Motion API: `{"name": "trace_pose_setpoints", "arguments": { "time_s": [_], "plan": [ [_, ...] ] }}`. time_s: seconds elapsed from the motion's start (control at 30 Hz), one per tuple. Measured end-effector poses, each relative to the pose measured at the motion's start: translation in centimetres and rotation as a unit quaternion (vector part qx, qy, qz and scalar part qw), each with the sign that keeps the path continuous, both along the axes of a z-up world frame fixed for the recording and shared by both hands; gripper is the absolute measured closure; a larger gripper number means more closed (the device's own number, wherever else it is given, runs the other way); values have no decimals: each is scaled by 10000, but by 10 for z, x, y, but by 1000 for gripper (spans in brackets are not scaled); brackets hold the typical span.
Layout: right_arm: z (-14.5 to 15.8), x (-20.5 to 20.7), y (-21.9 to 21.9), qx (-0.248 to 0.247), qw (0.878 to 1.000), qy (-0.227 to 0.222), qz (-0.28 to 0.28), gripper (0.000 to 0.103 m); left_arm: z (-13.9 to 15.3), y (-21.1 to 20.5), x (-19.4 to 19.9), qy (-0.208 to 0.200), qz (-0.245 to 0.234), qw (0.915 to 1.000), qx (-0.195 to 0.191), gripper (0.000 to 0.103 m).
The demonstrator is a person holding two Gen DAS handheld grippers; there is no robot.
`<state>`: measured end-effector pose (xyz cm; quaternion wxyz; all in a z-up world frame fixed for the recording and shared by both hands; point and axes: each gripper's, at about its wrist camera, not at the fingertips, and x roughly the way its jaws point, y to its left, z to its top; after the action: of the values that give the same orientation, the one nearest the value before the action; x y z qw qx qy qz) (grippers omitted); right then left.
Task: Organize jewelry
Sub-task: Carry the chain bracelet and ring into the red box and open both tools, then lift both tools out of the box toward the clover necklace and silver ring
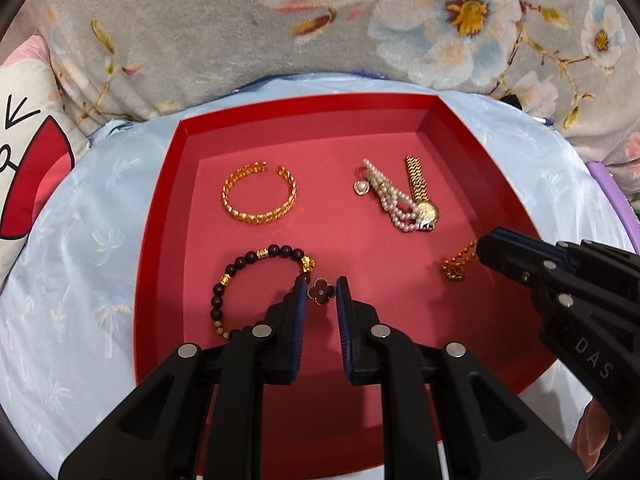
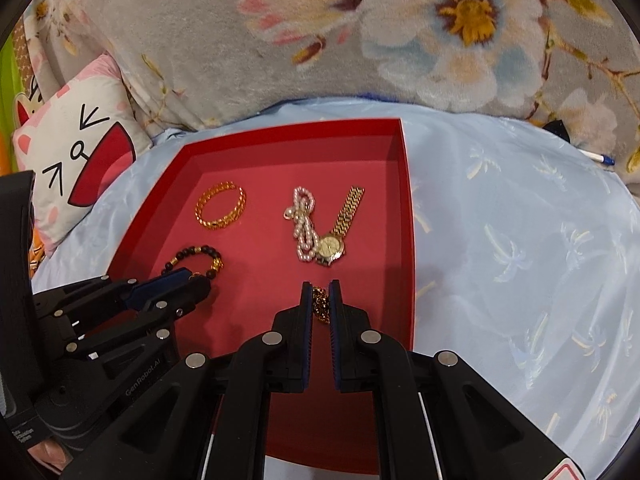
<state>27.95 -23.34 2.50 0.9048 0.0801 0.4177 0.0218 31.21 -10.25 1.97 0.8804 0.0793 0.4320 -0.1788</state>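
Left tool (image 1: 321, 298) straddles dark clover charm (image 1: 320, 296), ungripped; right tool (image 2: 320, 300) pinches gold chain (image 2: 319, 305). Shallow red tray (image 1: 304, 114): four pieces laid out, two pending.

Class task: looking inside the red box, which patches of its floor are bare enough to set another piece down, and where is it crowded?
Bare floor: the middle strip of the red box between the gold bangle and pearl strand, and along the far wall. Crowded: the near side, where both tools work, and where the pearls touch the gold watch.
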Motion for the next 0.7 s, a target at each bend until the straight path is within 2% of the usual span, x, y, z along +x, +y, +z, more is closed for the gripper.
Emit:
{"name": "trace_pose_setpoints", "arguments": {
  "time_s": [0.13, 0.2, 0.27, 0.5, 0.7],
  "plan": [
    [-2, -4, 2, -46, 10000, -43, 47, 94, -3, -1, -2, -68, 4, 9999, 80, 86],
    [-1, -6, 2, -65, 10000, -63, 37, 93, -3, 0, -2, -82, 29, 9999, 51, 74],
    [1, -8, 1, -55, 9999, -86, 35, 93, 0, 3, -4, -140, 76, 9999, 37, 69],
    [15, -28, -3, 0, 9997, -226, -22, 93, 14, 17, -14, -266, 190, 9995, -21, 68],
    [22, -65, -8, 28, 9995, -292, -85, 93, 23, 36, -36, -326, 291, 9990, -59, 68]
  ]
}}
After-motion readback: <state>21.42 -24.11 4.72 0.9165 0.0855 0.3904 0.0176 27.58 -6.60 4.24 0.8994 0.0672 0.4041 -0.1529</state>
